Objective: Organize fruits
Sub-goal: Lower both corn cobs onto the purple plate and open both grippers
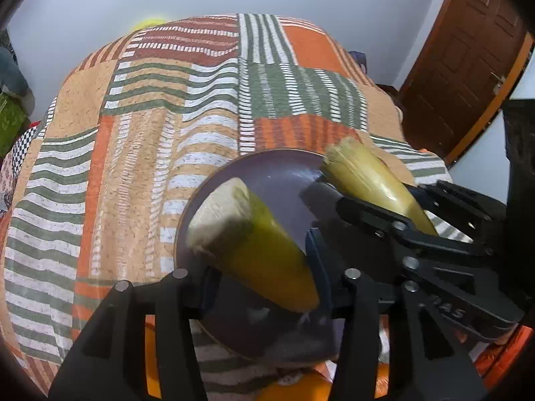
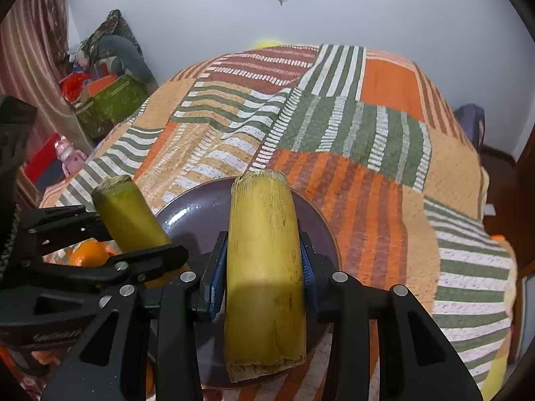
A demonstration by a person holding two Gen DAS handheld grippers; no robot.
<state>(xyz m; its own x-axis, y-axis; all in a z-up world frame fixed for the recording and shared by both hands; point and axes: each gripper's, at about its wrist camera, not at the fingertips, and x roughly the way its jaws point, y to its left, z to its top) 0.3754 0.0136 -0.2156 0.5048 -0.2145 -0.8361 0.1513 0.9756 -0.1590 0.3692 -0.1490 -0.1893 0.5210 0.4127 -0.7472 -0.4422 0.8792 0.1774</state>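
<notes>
Sugarcane piece, yellow and cut-ended (image 2: 264,277), sits clamped in your right gripper (image 2: 264,274) above the round purple plate (image 2: 187,210). Your left gripper (image 1: 260,267), jaws parted, loosely brackets a blurred greenish cane piece (image 1: 254,244); pad contact is unclear. An orange fruit (image 2: 88,254) is partly hidden.

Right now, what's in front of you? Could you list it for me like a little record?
surface: striped patchwork cloth
dish: purple plate, on the cloth
left jaws: apart around a greenish cane piece, above the plate
right jaws: closed on a yellow cane piece, above the plate
also: orange, near the plate
</notes>
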